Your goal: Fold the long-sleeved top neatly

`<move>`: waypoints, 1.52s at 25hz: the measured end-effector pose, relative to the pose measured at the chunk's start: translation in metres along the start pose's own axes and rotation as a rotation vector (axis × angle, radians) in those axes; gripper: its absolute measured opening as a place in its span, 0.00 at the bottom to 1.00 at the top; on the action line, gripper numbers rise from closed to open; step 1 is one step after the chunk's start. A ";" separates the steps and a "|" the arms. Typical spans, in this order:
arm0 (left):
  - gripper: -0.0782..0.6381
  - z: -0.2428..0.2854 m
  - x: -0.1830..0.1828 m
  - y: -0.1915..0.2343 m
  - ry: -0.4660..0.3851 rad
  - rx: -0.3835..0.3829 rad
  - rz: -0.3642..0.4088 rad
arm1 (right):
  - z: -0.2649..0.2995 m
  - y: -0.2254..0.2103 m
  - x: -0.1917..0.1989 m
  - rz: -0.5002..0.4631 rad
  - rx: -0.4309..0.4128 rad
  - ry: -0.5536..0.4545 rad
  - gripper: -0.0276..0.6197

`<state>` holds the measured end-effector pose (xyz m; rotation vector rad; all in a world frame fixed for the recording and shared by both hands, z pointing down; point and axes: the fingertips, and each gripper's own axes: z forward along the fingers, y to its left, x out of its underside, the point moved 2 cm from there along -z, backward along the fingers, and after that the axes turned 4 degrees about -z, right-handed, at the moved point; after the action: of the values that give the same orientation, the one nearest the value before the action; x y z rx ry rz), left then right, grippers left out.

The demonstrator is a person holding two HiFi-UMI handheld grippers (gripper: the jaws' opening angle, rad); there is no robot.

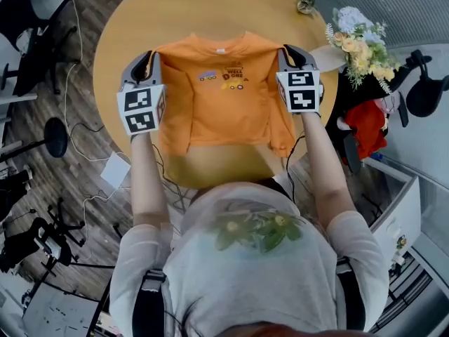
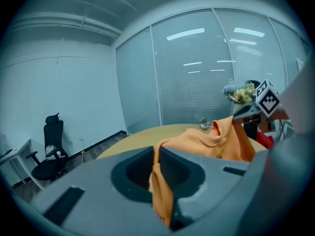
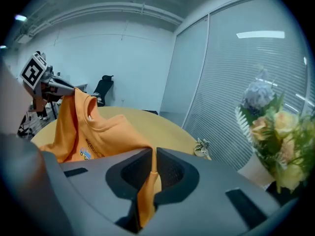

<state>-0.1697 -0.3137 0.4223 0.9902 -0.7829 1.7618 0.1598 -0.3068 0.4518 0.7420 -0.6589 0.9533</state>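
— What sort of cloth was that orange top [image 1: 221, 97]?

— Light and limp, I'd say. It sagged between the two holds and the sleeves drooped down each side, so it would slump wherever nothing carried it. Nothing breakable about it, and cloth like that shouldn't slide out of a pinch.

— And where was it taken hold of?

— At the shoulders, one on each side. The left gripper [image 1: 149, 59] had its jaws closed tight on a fold of the left shoulder, and the right gripper [image 1: 289, 53] was pinched the same way on the other. From alongside, orange cloth ran straight down between each pair of jaws.

— So where was the top just then?

— Spread wide in the air, front side up, collar away from the person, over the near half of the round table [image 1: 140, 20]. The hem hung toward the near edge; I couldn't tell whether it brushed the wood.

— And the arms?

— Both stretched forward, side by side and even, the grippers tipped somewhat downward.
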 end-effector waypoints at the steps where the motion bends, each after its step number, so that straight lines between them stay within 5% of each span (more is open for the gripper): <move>1: 0.15 0.008 0.004 0.003 0.012 0.002 0.002 | 0.010 0.000 0.003 0.000 -0.008 0.012 0.10; 22: 0.16 0.132 0.096 0.015 0.270 0.002 -0.056 | 0.142 0.002 0.061 0.036 -0.095 0.224 0.10; 31: 0.16 0.183 0.096 0.029 0.397 0.020 -0.140 | 0.166 -0.006 0.075 0.133 -0.136 0.327 0.12; 34: 0.19 0.185 0.091 0.035 0.397 -0.005 -0.191 | 0.164 -0.008 0.074 0.143 -0.135 0.332 0.17; 38: 0.34 0.167 0.086 0.030 0.339 -0.016 -0.271 | 0.147 -0.006 0.064 0.188 -0.152 0.261 0.18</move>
<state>-0.1713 -0.4281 0.5739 0.7224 -0.4254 1.6246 0.1674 -0.3958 0.5844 0.4167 -0.5696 1.1365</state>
